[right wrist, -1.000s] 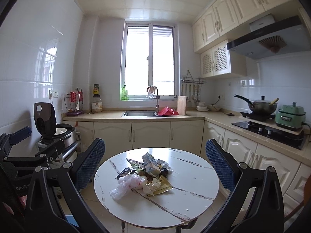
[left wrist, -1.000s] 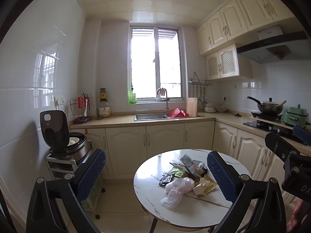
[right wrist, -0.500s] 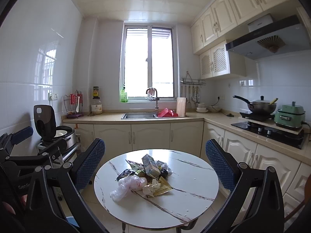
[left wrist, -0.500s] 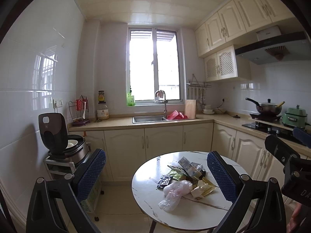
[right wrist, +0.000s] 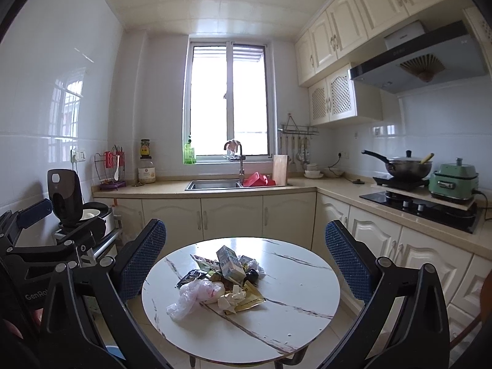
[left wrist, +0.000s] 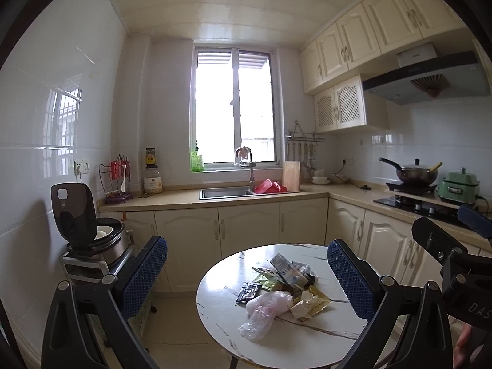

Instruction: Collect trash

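A pile of trash (left wrist: 281, 289) lies on a round white marble table (left wrist: 307, 347): a clear plastic bag (left wrist: 264, 310), a milk carton (right wrist: 229, 263), dark and yellow wrappers and crumpled paper. It also shows in the right wrist view (right wrist: 218, 283), on the table (right wrist: 292, 323). My left gripper (left wrist: 247, 276) is open and empty, held back from the table. My right gripper (right wrist: 246, 258) is open and empty, also short of the pile. The right gripper shows at the left view's right edge (left wrist: 455, 246); the left one at the right view's left edge (right wrist: 46, 233).
A rice cooker (left wrist: 89, 230) with its lid up stands on a cart at the left wall. Cabinets and a sink counter (left wrist: 246, 196) run behind the table. A stove with a wok (left wrist: 412, 175) and a green pot (left wrist: 458, 184) is at the right.
Both views have tilted slightly upward, so the table and trash sit lower in frame. Both grippers stay open and empty.
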